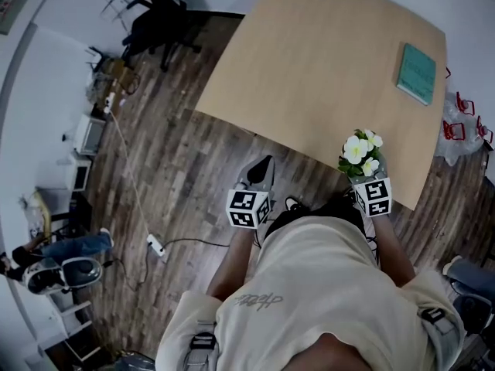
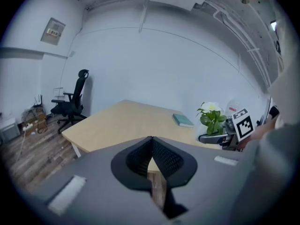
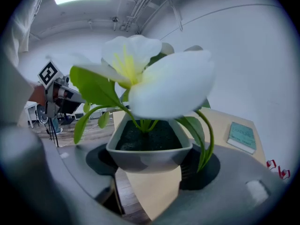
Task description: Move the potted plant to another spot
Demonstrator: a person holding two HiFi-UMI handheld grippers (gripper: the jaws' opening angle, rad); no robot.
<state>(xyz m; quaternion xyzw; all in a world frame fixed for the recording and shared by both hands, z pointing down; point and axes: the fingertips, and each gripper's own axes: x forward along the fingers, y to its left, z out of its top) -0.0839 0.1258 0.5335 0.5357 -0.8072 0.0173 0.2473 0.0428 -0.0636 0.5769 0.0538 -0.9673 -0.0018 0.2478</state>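
Observation:
A small potted plant (image 3: 149,149) with white flowers and green leaves in a grey-white pot fills the right gripper view, held up above the table's near edge. My right gripper (image 3: 150,165) is shut on the pot, its dark pads on either side. In the head view the potted plant (image 1: 360,154) sits just ahead of the right gripper (image 1: 363,178) over the near right part of the wooden table (image 1: 325,60). My left gripper (image 1: 261,172) hangs over the floor beside the table edge, its jaws closed together with nothing between them (image 2: 152,158). In the left gripper view the potted plant (image 2: 212,118) shows at the right.
A teal book (image 1: 416,73) lies at the far right of the table. A black office chair (image 1: 158,22) stands at the back left. Cables and a power strip (image 1: 155,246) cross the wooden floor. Shelves and gear line the left wall; red items (image 1: 462,118) sit right of the table.

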